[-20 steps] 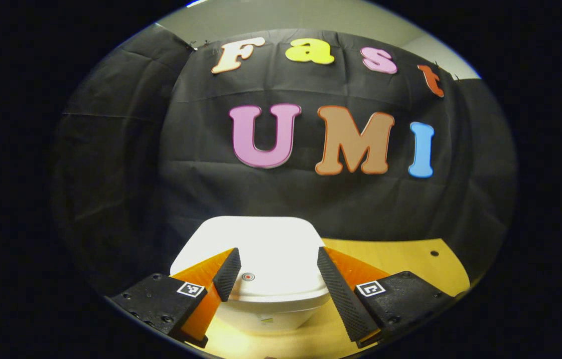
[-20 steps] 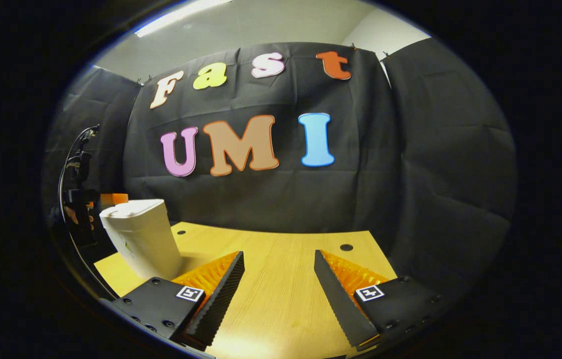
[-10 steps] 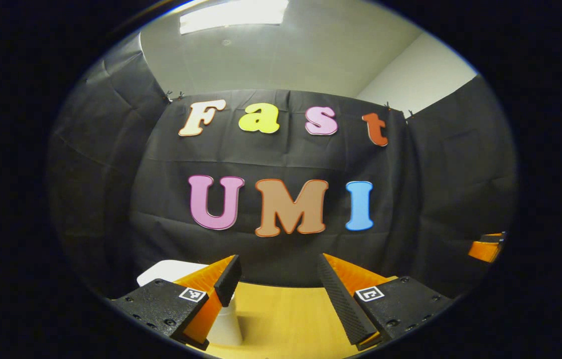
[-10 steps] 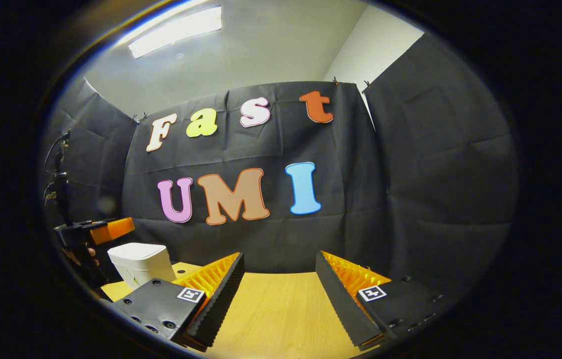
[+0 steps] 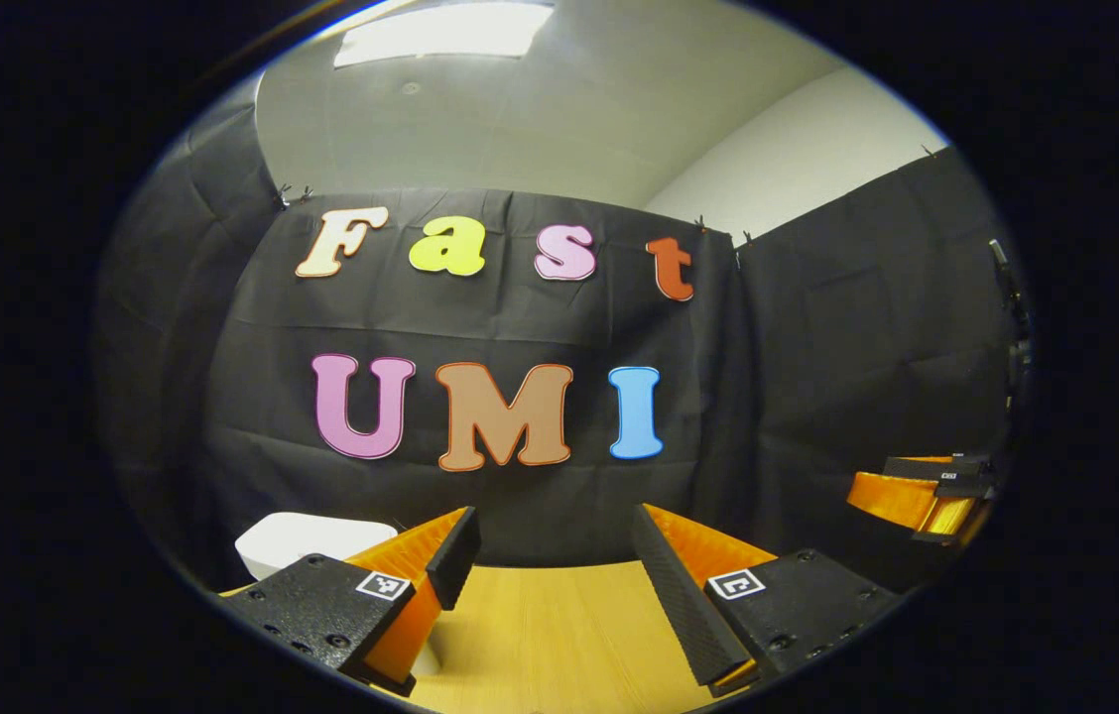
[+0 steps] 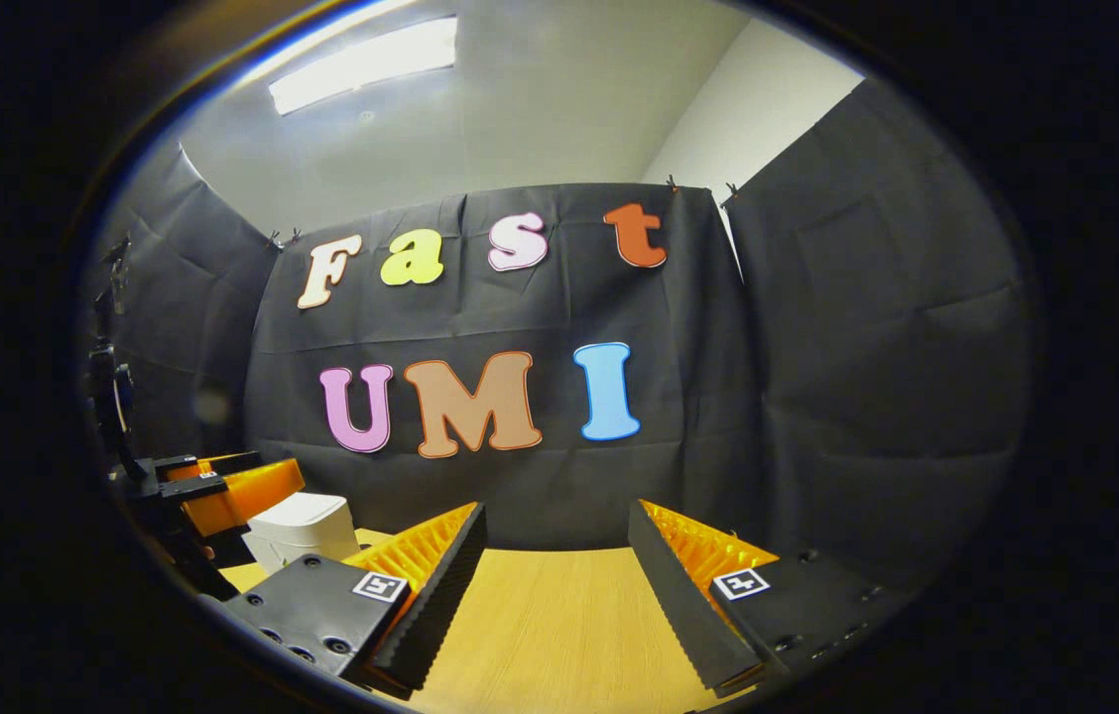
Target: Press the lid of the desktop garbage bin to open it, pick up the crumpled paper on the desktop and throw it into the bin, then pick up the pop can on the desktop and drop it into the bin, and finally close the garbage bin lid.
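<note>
The white garbage bin (image 5: 310, 540) stands on the wooden table (image 5: 559, 625) at the lower left of the left gripper view, partly behind my left finger. Its lid lies flat and shut. My left gripper (image 5: 555, 521) hovers open to the right of the bin, with nothing between its fingers. In the right gripper view the bin (image 6: 305, 526) stands far left, and my left gripper (image 6: 222, 484) is beside it, in front of its left edge. My right gripper (image 6: 557, 516) is open over bare table (image 6: 559, 635). It appears again as the right gripper (image 5: 907, 486) at the far right of the left gripper view.
Black cloth walls close in the table at the back and on both sides. A dark stand with cables (image 6: 108, 377) rises at the far left of the right gripper view. A ceiling light (image 6: 366, 64) shines overhead.
My left gripper has drawn back from over the bin lid and tilted up, so the bin slid to the lower left. The right gripper's view has also tilted up, and the bin looks smaller in it.
</note>
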`<act>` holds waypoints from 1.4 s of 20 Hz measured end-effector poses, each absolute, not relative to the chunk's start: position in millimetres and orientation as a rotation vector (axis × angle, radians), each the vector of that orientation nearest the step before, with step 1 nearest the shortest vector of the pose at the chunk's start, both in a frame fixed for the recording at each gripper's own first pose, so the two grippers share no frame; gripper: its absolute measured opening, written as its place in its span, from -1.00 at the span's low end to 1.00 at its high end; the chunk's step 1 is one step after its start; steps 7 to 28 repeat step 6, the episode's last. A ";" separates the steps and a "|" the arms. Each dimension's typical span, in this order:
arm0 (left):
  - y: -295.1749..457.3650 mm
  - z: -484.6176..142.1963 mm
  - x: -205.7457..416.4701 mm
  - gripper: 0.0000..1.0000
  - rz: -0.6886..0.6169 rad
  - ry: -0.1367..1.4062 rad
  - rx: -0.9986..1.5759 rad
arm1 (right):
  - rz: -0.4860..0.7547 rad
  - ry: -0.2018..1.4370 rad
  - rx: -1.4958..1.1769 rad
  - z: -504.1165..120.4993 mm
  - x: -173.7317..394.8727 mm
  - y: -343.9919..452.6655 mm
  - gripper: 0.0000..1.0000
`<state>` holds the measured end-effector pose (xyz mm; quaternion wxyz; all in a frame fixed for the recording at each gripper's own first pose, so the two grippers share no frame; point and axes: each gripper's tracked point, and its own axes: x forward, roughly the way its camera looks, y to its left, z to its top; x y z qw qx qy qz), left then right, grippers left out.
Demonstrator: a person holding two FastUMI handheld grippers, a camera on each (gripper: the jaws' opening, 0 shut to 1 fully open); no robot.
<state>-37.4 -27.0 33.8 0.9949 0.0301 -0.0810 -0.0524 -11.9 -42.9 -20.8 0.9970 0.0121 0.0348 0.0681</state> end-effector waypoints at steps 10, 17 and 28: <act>-28.8 28.4 -38.7 0.85 -0.133 -0.132 0.051 | 0.130 0.075 0.016 -20.4 -19.1 -37.1 0.92; -28.8 28.4 -38.7 0.85 -0.133 -0.132 0.051 | 0.130 0.075 0.016 -20.4 -19.1 -37.1 0.92; -28.8 28.4 -38.7 0.85 -0.133 -0.132 0.051 | 0.130 0.075 0.016 -20.4 -19.1 -37.1 0.92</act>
